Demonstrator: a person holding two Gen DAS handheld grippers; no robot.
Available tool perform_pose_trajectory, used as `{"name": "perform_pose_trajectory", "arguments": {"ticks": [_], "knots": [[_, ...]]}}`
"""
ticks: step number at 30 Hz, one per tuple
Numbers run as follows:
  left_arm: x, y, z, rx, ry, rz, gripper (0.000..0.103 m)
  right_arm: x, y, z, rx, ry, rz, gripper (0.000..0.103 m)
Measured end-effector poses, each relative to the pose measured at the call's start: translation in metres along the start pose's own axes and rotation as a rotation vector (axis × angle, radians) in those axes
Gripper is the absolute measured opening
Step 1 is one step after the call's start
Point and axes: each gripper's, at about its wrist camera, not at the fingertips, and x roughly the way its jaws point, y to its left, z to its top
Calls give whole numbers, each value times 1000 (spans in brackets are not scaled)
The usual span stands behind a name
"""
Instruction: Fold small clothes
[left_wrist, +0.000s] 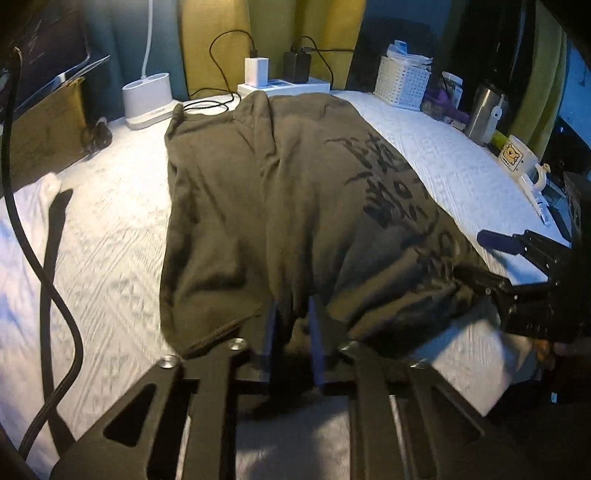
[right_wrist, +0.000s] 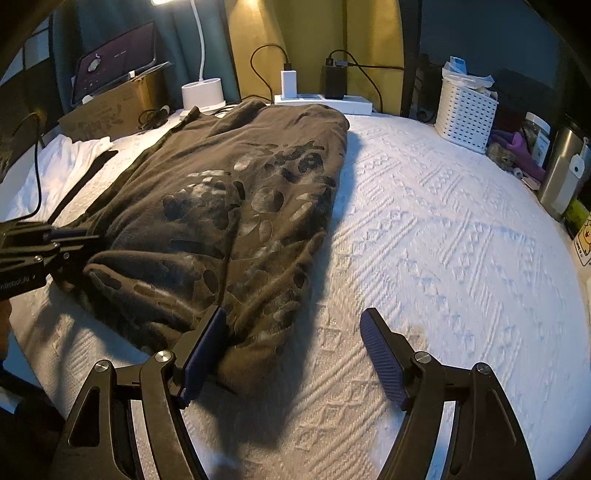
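A dark olive T-shirt (left_wrist: 280, 192) with a black print lies lengthwise on the white bedspread (left_wrist: 443, 177); in the right wrist view the T-shirt (right_wrist: 229, 206) fills the left half. My left gripper (left_wrist: 293, 317) pinches its near hem, which bunches up between the narrow jaws. From the right wrist view the left gripper (right_wrist: 88, 240) comes in at the shirt's left edge. My right gripper (right_wrist: 293, 315) stands wide open at the near right corner, one finger (right_wrist: 207, 343) against the cloth and the other over bare bedspread (right_wrist: 443, 240). The left wrist view shows the right gripper (left_wrist: 476, 256) beside the shirt's right edge.
Along the far edge stand a white lamp base (left_wrist: 147, 99), a power strip with chargers (left_wrist: 284, 85), a white basket (left_wrist: 400, 86), a steel tumbler (left_wrist: 484, 110) and a mug (left_wrist: 515, 158). A cardboard box (left_wrist: 48, 129), a black cable (left_wrist: 44, 288) and white cloth (right_wrist: 66, 162) lie left.
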Motion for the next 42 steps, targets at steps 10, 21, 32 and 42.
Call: {"name": "perform_pose_trajectory", "arguments": {"ticks": [10, 21, 32, 42], "knots": [[-18, -2, -1, -44, 26, -4, 10, -7, -7, 1, -33, 35, 46, 77], [-30, 7, 34, -42, -1, -21, 19, -9, -35, 38, 0, -11, 32, 77], [-26, 22, 65, -87, 5, -31, 42, 13, -54, 76, 15, -26, 44, 77], [19, 31, 100, -64, 25, 16, 42, 37, -67, 99, 35, -13, 37, 77]]}}
